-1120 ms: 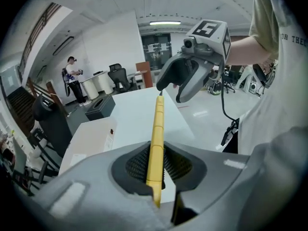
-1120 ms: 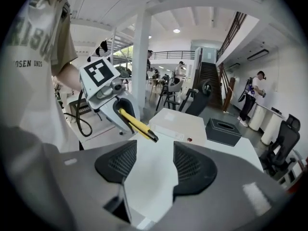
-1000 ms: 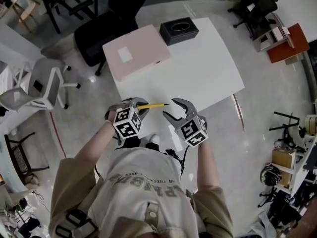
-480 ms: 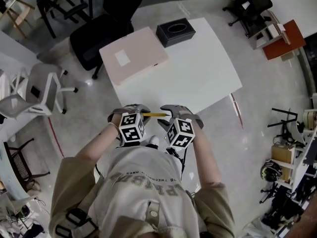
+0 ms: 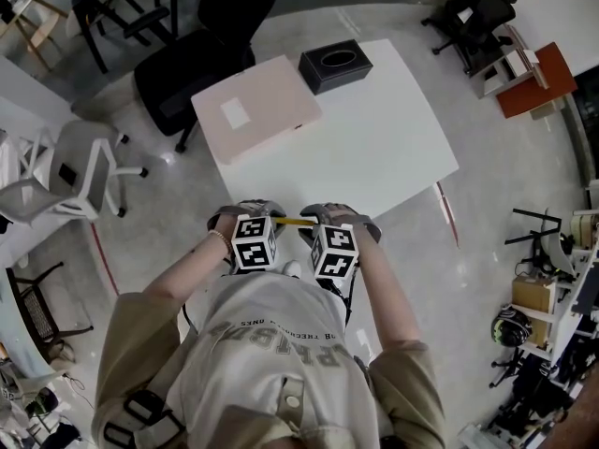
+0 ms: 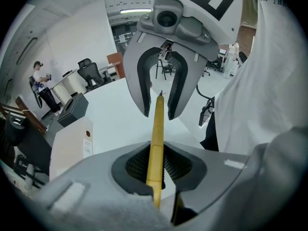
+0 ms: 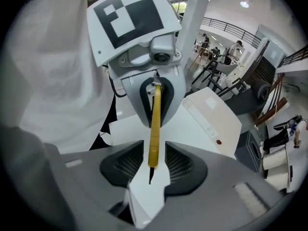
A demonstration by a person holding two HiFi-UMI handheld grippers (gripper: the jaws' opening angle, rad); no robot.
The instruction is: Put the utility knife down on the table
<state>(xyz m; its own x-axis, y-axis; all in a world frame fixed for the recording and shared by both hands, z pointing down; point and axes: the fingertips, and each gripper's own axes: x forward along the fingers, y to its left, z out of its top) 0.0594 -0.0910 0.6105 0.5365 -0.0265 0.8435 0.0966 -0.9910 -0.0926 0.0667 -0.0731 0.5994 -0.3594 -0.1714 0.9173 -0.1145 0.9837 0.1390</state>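
Note:
A slim yellow utility knife (image 5: 296, 222) hangs level over the near edge of the white table (image 5: 374, 148). My left gripper (image 5: 245, 213) is shut on its handle end; in the left gripper view the knife (image 6: 156, 134) runs out from between my pads. My right gripper (image 5: 323, 216) faces it from the other side. Its jaws have just been closing, and the knife's dark blade tip (image 7: 150, 174) lies between them with a gap on each side. In the right gripper view the left gripper (image 7: 154, 100) holds the far end.
A flat pink box (image 5: 257, 106) and a black tissue box (image 5: 335, 65) lie on the table's far half. A black office chair (image 5: 201, 54) stands behind it and a grey chair (image 5: 80, 162) to the left. The person's torso is right behind both grippers.
The right gripper has swung left and turned to face the left one, its jaws narrowing around the knife's free end. Both hands have sunk a little toward the body.

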